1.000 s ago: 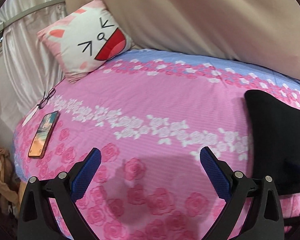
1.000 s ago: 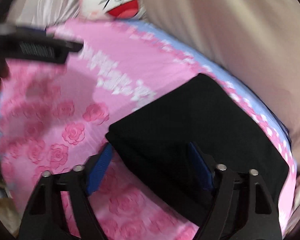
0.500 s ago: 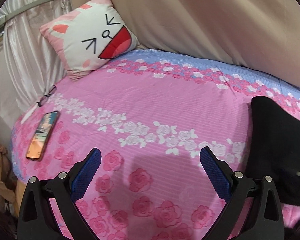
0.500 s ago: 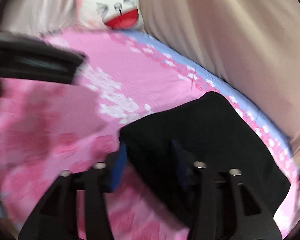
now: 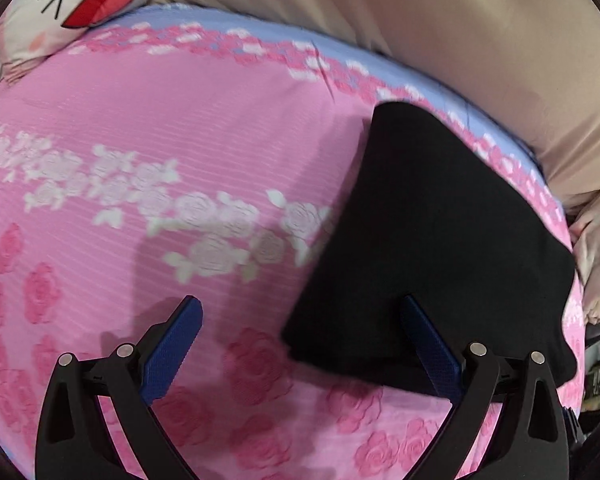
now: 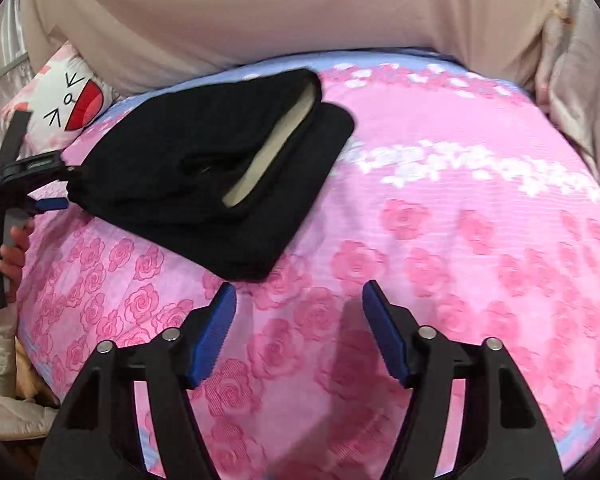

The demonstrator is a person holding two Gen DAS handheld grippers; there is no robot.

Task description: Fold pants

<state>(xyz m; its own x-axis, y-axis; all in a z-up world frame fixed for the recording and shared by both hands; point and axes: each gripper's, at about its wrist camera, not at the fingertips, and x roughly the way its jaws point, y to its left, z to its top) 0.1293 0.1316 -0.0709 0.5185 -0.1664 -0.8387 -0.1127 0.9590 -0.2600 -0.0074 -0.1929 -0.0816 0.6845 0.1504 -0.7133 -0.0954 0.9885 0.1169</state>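
- left wrist view: the left tool (image 5: 300, 344) is spread wide and grasps nothing. its right finger overlaps the near edge of the folded black pants (image 5: 440, 248), which lie on the pink rose bedsheet (image 5: 160, 128).
- right wrist view: the right tool (image 6: 298, 320) is released, just in front of the pants (image 6: 204, 184). their top layer gapes, showing pale lining, so a careless nudge could spill the fold.

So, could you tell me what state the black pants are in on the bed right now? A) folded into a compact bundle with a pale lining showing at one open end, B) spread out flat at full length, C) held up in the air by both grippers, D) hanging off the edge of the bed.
A: the pants lie folded in a compact stack on the pink bedsheet, a pale lining showing at the open end, and the right gripper is empty.
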